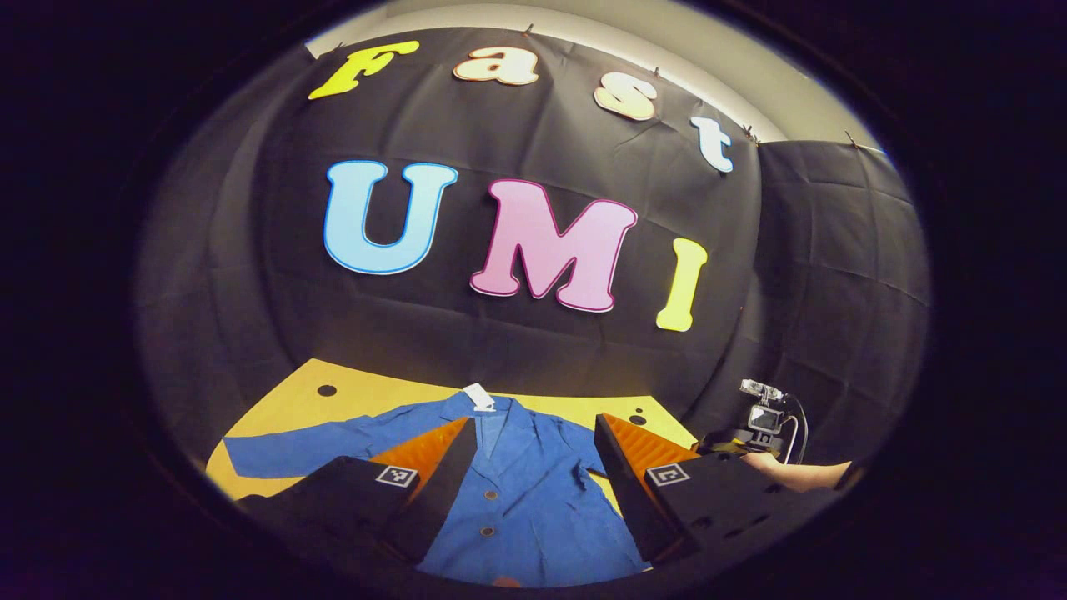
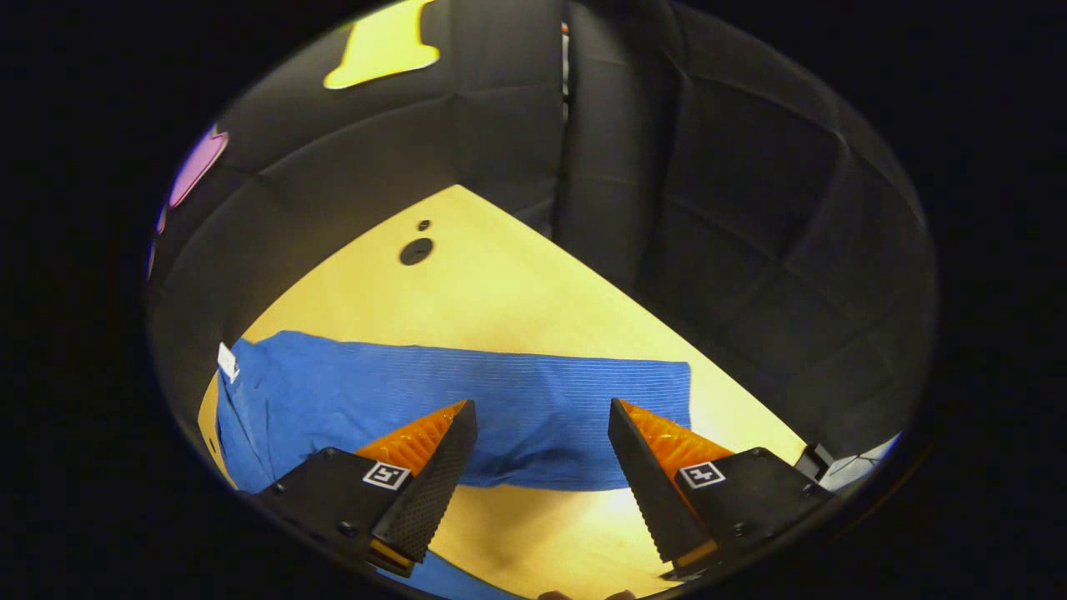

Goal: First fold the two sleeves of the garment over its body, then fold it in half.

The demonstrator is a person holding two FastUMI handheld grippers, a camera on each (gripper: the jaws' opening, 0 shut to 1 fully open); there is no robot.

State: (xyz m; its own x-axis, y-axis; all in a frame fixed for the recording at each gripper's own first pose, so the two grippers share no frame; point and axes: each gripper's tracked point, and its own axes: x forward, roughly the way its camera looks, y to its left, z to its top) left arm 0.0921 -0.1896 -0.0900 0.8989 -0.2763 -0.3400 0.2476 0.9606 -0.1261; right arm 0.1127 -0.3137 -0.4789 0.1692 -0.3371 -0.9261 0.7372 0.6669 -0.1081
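Two claws wide open, left claw (image 1: 533, 467) and right claw (image 2: 542, 450) empty above blue jacket (image 1: 533, 508).

A yellow table (image 1: 283, 408) stands against the black cloth wall (image 1: 517, 333), which hangs in creases behind it and turns a corner at the table's far right. In the left gripper view two small dark holes sit near the table's back edge, one (image 1: 327, 390) toward the left end and one (image 1: 638, 419) toward the right end. Above the wall runs a pale strip of ceiling (image 1: 667, 50), with small clips (image 1: 527, 30) holding the cloth's top edge. In the right gripper view the table (image 2: 517, 283) narrows to a corner against the wall (image 2: 750, 250), with a larger hole (image 2: 416, 251) and a smaller one (image 2: 424, 225) just behind it.
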